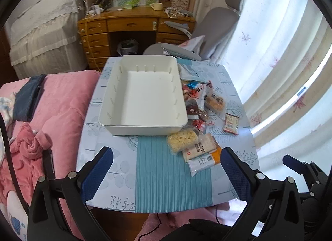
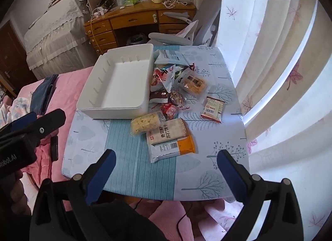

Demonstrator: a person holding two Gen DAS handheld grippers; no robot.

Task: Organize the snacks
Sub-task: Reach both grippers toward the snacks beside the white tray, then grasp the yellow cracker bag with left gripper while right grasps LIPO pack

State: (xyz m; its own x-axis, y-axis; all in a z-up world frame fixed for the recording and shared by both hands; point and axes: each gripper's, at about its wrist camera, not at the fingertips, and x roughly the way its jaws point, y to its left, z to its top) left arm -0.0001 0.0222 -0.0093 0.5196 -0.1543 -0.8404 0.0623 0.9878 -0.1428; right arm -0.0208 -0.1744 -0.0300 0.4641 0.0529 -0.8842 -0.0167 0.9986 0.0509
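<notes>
A white rectangular bin [image 1: 143, 95] stands empty and upright on the counter's [image 1: 103, 158] far left half. Just right of it, snack packets [image 2: 178, 87] lie scattered flat: a clear pack of pale puffed pieces [image 2: 144, 123] nearest the bin's near right corner, a cracker pack [image 2: 166, 132] overlapping an orange-and-white pouch [image 2: 174, 148], and one small packet [image 2: 212, 108] apart at right.

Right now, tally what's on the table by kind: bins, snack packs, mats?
White bin: 1, nothing in it
Snack packs: about 10, all beside the bin; the pile overlaps, so the count is rough
Blue striped mat: 1
Total: about 12
</notes>
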